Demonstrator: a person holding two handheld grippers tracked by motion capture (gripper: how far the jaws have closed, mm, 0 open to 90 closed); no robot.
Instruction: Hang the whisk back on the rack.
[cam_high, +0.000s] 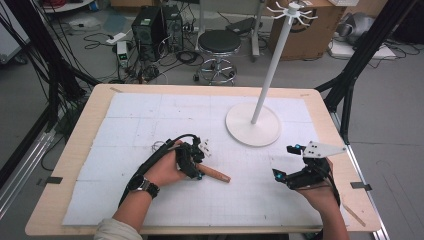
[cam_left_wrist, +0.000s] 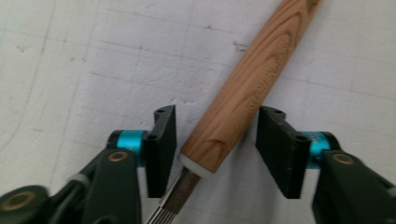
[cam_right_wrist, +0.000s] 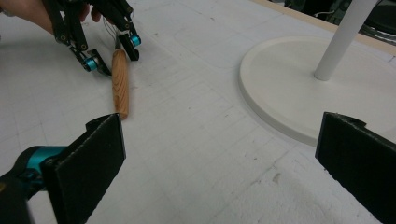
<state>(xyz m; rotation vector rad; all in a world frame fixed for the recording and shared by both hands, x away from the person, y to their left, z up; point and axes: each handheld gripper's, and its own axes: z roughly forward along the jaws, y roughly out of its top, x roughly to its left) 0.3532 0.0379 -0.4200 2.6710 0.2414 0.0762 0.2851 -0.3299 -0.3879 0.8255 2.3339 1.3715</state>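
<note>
A tool with a round wooden handle (cam_high: 216, 174) lies on the white gridded mat, with a white collar and a thin metal shank at its near end. My left gripper (cam_high: 193, 168) points down over that end. In the left gripper view the handle (cam_left_wrist: 243, 79) lies between the jaws of my left gripper (cam_left_wrist: 215, 116), and a thin strip of mat still shows beside the left pad (cam_left_wrist: 166, 140). The right gripper view shows the handle (cam_right_wrist: 120, 77) from the side. My right gripper (cam_high: 286, 161) is held to the right, its jaws wide apart with nothing between them (cam_right_wrist: 224, 126).
A white stand with a round base (cam_high: 252, 125) and a tall pole stands at the back right of the mat; its base (cam_right_wrist: 280, 79) lies just ahead of my right gripper. A small wire loop (cam_high: 157, 146) lies left of my left hand. A thin stick (cam_high: 353, 212) rests by the table's right edge.
</note>
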